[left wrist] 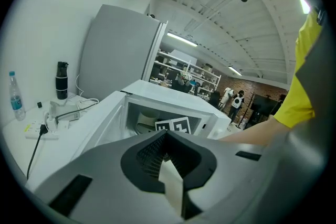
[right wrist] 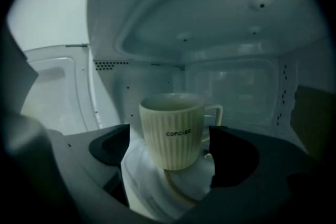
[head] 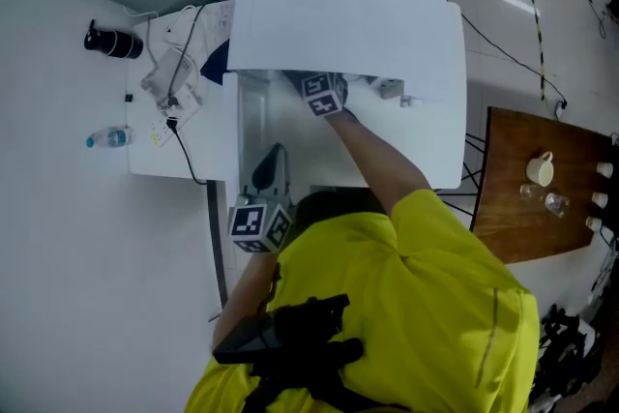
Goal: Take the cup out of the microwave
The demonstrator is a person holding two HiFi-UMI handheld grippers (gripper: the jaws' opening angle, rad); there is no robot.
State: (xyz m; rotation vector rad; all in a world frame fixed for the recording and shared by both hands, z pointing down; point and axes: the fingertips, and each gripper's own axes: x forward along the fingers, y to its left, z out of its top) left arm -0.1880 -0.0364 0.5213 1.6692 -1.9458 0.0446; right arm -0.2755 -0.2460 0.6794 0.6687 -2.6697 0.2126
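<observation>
A cream ribbed cup (right wrist: 173, 136) with a handle on its far right side stands on the white turntable inside the microwave (right wrist: 236, 86). My right gripper (right wrist: 169, 135) is open, reaching into the cavity with the cup between its dark pads (right wrist: 111, 147); neither pad presses on it. In the head view only the right gripper's marker cube (head: 324, 95) shows at the mouth of the white microwave (head: 348, 14); its jaws and the cup are hidden under the top. My left gripper (head: 270, 167) (left wrist: 167, 136) is shut and empty, in front of the microwave.
The microwave door (head: 250, 126) stands open at the left. On the white table to the left lie a black flask (head: 113, 42), a water bottle (head: 108, 138) and a power strip with cables (head: 169, 82). A wooden table (head: 513, 208) with cups stands at the right.
</observation>
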